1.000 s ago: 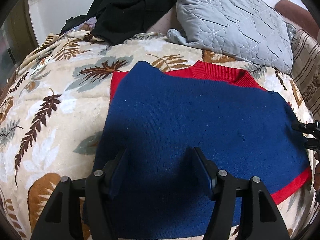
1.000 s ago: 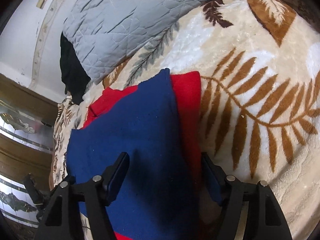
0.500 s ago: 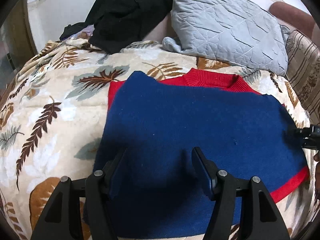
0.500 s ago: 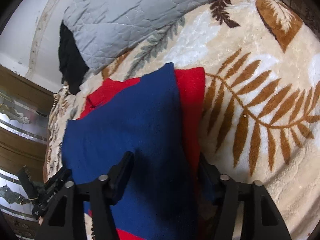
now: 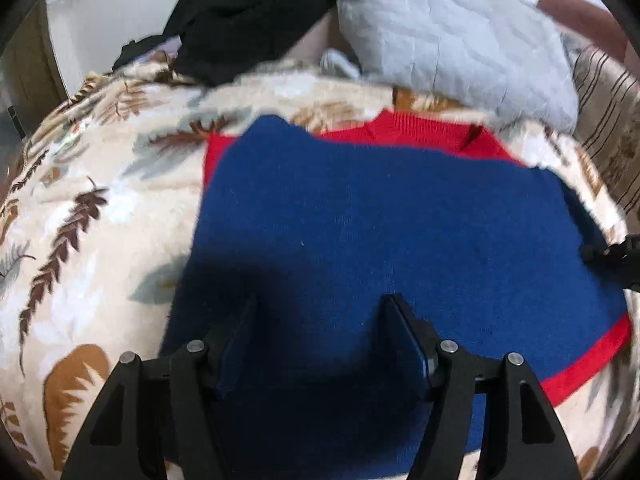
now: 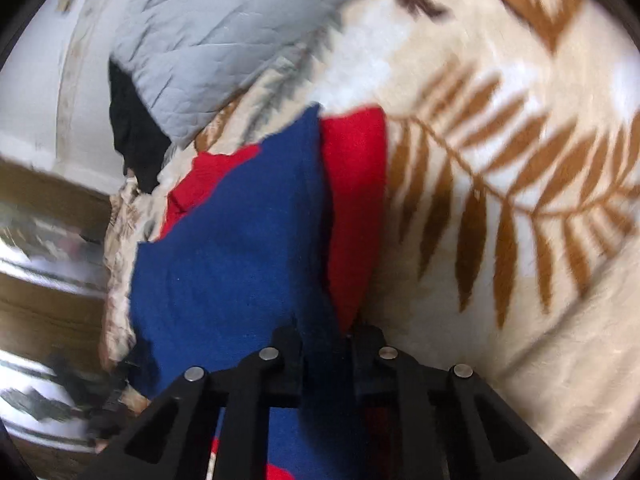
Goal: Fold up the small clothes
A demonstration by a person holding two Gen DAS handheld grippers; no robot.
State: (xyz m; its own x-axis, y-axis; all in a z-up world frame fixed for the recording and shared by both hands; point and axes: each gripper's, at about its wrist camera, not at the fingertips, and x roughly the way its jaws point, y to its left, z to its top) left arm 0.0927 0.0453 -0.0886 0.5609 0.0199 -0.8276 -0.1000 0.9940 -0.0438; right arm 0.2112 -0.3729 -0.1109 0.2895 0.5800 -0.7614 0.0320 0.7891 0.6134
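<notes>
We see a blue and red sweater (image 5: 380, 232) lying flat on a cream blanket (image 5: 92, 240) printed with brown and grey leaves. In the left wrist view its red ribbed collar (image 5: 424, 132) points away from us toward a grey quilted pillow (image 5: 452, 28), and a red hem band (image 5: 588, 360) shows at the near right, so from there the garment runs roughly from near to far, with its broad blue face uppermost. A red strip also shows along its far left edge. Beyond the blanket, left of the pillow, lies a heap of black clothing (image 5: 248, 12).

Our left gripper (image 5: 320, 344) hangs over the near part of the blue cloth with its fingers (image 5: 404, 332) spread wide apart; we see nothing between them but the fabric below, and we cannot tell whether the tips touch it.

Our right gripper (image 6: 326, 344) sits at the sweater's (image 6: 240, 248) edge, where the blue layer meets a red part (image 6: 356, 200) beside it. Its fingers (image 6: 288, 352) are drawn close together with a fold of the blue and red cloth pinched between them. In this view the sweater stretches away from the gripper toward the pillow (image 6: 224, 36), with the blanket (image 6: 500, 240) bare to the right. The same gripper appears as a dark shape at the right edge of the left wrist view, touching the sweater's side. Both views are somewhat blurred.
</notes>
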